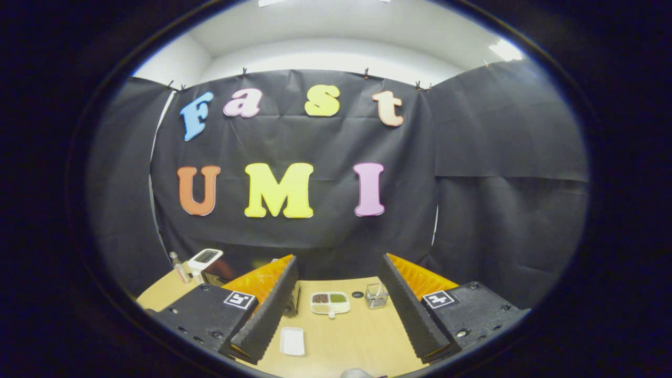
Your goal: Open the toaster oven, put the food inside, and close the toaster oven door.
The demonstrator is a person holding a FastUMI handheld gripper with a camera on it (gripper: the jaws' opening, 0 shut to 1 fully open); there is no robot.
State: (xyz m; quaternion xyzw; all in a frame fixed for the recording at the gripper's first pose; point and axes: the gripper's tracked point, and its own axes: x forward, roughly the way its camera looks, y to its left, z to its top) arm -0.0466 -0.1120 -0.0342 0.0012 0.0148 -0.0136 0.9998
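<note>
My gripper (337, 262) is held high above a wooden table (362, 336) and stands open, with nothing between its fingers. Down on the table between the fingers lies a white divided dish (329, 303) holding brown and green food. A dark boxy object (292, 302) peeks out from behind the left finger (268, 310); most of it is hidden, and I cannot tell whether it is the toaster oven.
A clear glass cup (376, 295) stands right of the dish, with a small black disc (357, 294) between them. Nearer lies a white ribbed tray (292, 341). Beyond the left finger are a white device (205, 258) and a small bottle (179, 268).
</note>
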